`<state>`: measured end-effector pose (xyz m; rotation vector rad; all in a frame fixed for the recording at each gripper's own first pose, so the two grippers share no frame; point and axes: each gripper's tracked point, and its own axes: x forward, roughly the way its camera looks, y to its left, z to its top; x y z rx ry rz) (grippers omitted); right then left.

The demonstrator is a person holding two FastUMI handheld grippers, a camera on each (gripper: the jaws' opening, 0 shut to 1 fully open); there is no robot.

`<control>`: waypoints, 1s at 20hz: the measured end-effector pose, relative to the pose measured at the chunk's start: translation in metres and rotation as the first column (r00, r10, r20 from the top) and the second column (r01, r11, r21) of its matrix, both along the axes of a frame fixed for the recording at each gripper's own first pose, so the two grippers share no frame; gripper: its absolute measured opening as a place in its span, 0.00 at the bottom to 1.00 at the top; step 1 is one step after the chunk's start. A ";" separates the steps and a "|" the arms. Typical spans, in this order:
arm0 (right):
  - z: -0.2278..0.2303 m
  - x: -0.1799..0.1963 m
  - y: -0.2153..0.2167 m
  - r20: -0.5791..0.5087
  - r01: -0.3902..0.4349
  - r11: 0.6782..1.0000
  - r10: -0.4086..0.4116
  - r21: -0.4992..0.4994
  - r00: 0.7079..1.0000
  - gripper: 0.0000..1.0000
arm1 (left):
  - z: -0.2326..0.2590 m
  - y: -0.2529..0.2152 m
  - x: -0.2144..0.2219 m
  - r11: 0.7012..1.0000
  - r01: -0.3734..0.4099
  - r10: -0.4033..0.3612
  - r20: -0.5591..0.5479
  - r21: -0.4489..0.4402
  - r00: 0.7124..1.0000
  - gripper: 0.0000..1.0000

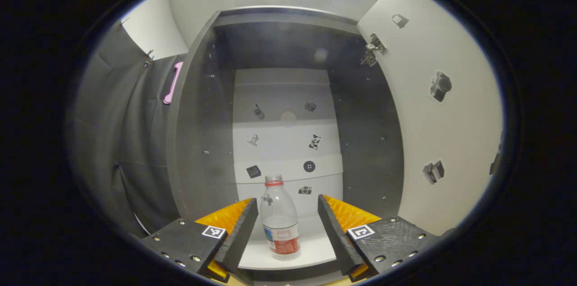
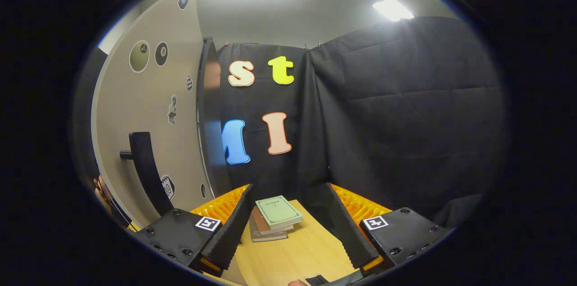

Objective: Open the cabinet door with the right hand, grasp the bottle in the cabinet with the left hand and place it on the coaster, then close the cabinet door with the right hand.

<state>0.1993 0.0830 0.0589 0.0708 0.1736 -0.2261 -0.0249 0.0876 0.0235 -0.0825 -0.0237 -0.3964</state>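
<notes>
Black cloth hangs along the far left of the left gripper view, and just beside it stands the dark cabinet (image 1: 198,141) with its white door (image 1: 432,119) swung wide to the right, hinge showing at the top – so the opening step looks done and the grasp of the bottle is the step in hand. On the pale shelf (image 1: 315,245) inside stands the bottle (image 1: 280,220), upright, clear, red-capped and with a red and blue label, roughly a third full by the look of it. The left gripper (image 1: 286,227) is spread wide, its two fingers (image 1: 241,232) flanking the bottle with a gap on each side, touching nothing as far as I can judge. The next move, I'd say, calls for easing forward a little until the body sits squarely between the pads, then closing on it without knocking it over – a light bottle may tip easily. Over in the right gripper view, the door's outer face with its dark handle (image 2: 144,168) stands at the left, and the right gripper (image 2: 288,227) hangs wide apart and empty above a wooden table (image 2: 297,254) where a small stack of books (image 2: 275,218) lies. I can't spot the coaster.
</notes>
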 end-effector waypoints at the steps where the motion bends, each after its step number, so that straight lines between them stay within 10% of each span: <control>1: -0.001 -0.001 -0.003 -0.004 0.014 1.000 -0.014 -0.009 1.000 0.98 | -0.001 0.000 0.001 1.000 -0.001 0.001 -0.004 0.003 1.000 0.84; 20: -0.005 -0.006 -0.019 -0.046 0.080 0.994 -0.083 -0.072 0.996 0.99 | 0.002 -0.007 -0.011 0.996 0.088 -0.087 -0.074 0.009 0.994 0.72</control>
